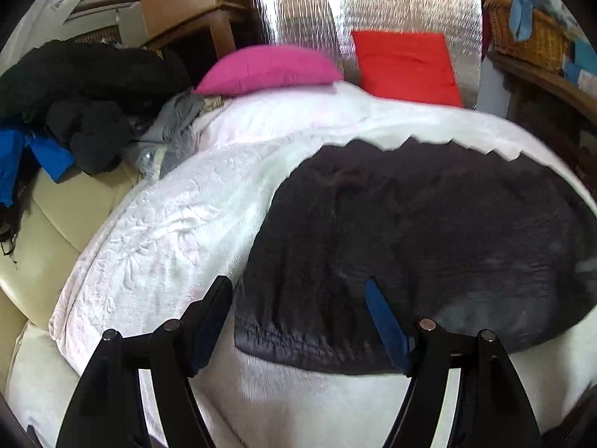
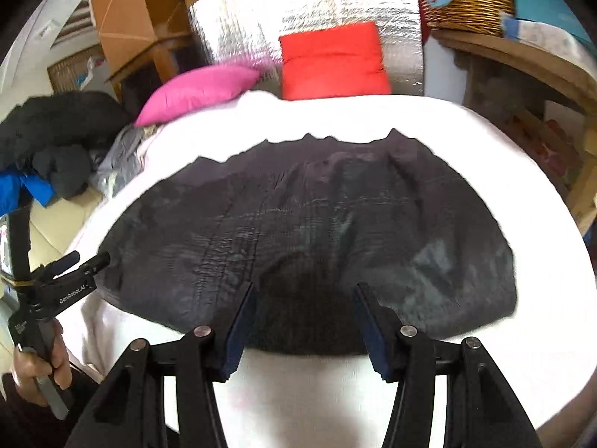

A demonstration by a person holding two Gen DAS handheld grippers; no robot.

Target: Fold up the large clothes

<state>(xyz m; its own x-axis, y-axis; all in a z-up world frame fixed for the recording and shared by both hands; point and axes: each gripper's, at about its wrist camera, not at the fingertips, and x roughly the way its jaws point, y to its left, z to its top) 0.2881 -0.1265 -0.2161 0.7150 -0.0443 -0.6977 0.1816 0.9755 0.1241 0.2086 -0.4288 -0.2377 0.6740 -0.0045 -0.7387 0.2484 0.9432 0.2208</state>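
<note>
A dark grey garment (image 1: 410, 231) lies spread flat on a white bedspread (image 1: 168, 231); it also shows in the right wrist view (image 2: 317, 224). My left gripper (image 1: 298, 291) is open over the garment's near left corner, holding nothing. My right gripper (image 2: 304, 291) is open above the middle of the garment's near edge, holding nothing. The left gripper also shows at the left of the right wrist view (image 2: 87, 259), held in a hand beside the garment's left edge.
A pink pillow (image 1: 268, 69) and a red pillow (image 1: 406, 67) lie at the head of the bed against a silver panel (image 1: 373, 3). A pile of black, blue and grey clothes (image 1: 86, 104) lies on the left. A wicker basket (image 2: 470, 0) stands on a shelf at the right.
</note>
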